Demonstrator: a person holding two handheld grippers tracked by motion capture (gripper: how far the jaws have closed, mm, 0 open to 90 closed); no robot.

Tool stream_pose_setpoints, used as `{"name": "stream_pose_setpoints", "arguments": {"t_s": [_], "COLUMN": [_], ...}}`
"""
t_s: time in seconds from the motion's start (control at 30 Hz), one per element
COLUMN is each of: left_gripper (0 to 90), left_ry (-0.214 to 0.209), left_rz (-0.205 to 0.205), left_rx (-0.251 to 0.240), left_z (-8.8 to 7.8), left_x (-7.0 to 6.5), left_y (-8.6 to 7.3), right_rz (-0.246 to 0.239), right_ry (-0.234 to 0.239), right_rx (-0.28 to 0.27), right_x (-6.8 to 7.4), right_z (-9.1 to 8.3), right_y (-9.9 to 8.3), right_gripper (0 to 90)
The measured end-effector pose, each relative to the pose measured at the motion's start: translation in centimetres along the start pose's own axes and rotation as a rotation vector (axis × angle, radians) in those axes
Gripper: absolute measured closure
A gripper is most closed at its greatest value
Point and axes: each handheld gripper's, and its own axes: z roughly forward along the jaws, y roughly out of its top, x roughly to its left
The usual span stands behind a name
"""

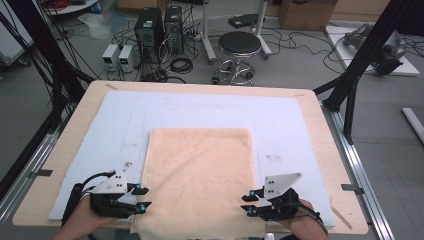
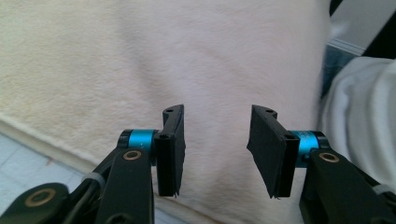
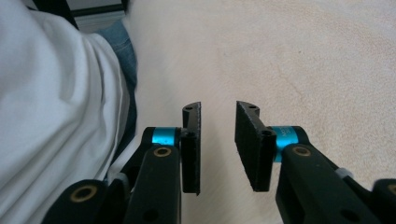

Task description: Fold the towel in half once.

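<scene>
A cream towel (image 1: 200,170) lies flat on the white mat (image 1: 200,107), and its near end hangs over the table's front edge. My left gripper (image 1: 144,198) sits at the towel's near left edge, pointing inward. In the left gripper view the left gripper (image 2: 215,149) is open, with a gap between the pads and the towel (image 2: 187,60) below them. My right gripper (image 1: 248,204) sits at the towel's near right edge. In the right gripper view the right gripper (image 3: 218,144) is open over the towel (image 3: 303,60), with nothing gripped.
The mat rests on a wooden table (image 1: 70,150). A person's white shirt (image 3: 46,93) is close beside the grippers at the front edge. Beyond the table stand a black stool (image 1: 240,45) and computer towers (image 1: 150,30). A black frame post (image 1: 360,60) rises at the right.
</scene>
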Motion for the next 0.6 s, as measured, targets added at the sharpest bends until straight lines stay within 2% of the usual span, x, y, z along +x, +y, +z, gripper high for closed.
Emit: {"name": "stream_pose_setpoints", "arguments": {"t_s": [0.03, 0.13, 0.17, 0.23, 0.3, 0.33, 0.4, 0.47, 0.5, 0.53, 0.6], "left_gripper": [54.8, 53.3, 53.1, 53.1, 52.9, 52.9, 52.9, 52.4, 52.1, 51.8, 52.0], "left_ry": [0.009, 0.026, 0.035, 0.053, 0.096, 0.110, 0.158, 0.187, 0.227, 0.249, 0.309], "left_rz": [0.001, 0.015, 0.011, 0.011, -0.016, -0.020, -0.044, -0.074, -0.089, -0.101, -0.126], "left_rx": [0.001, 0.001, 0.004, 0.008, 0.004, 0.006, -0.013, -0.029, -0.035, -0.044, -0.054], "left_z": [0.3, 1.1, 1.4, 1.9, 2.3, 2.4, 2.7, 2.9, 3.0, 3.0, 3.1], "left_x": [0.3, 0.8, 1.0, 1.6, 2.6, 3.0, 4.1, 5.1, 5.7, 6.1, 7.4], "left_y": [0.1, 0.5, 0.7, 0.9, 1.1, 1.2, 1.6, 2.0, 2.2, 2.3, 2.6], "right_rz": [0.006, -0.020, -0.012, 0.002, 0.018, 0.021, 0.036, 0.047, 0.053, 0.062, 0.071], "right_ry": [-0.002, -0.007, -0.010, -0.039, -0.059, -0.083, -0.115, -0.141, -0.156, -0.184, -0.210], "right_rx": [0.006, 0.053, 0.063, 0.055, 0.051, 0.046, 0.047, 0.030, 0.023, 0.010, -0.002], "right_x": [-0.1, -0.8, -0.9, -1.5, -2.1, -2.5, -3.2, -4.3, -4.7, -5.5, -6.7], "right_z": [0.2, 1.5, 1.8, 2.1, 2.2, 2.2, 2.2, 2.1, 2.0, 2.0, 1.9], "right_y": [0.0, -0.1, -0.2, -0.3, -0.3, -0.2, -0.1, 0.2, 0.3, 0.5, 0.8], "right_gripper": [69.1, 66.8, 65.6, 62.6, 62.3, 61.3, 59.0, 57.2, 55.7, 54.6, 54.0]}}
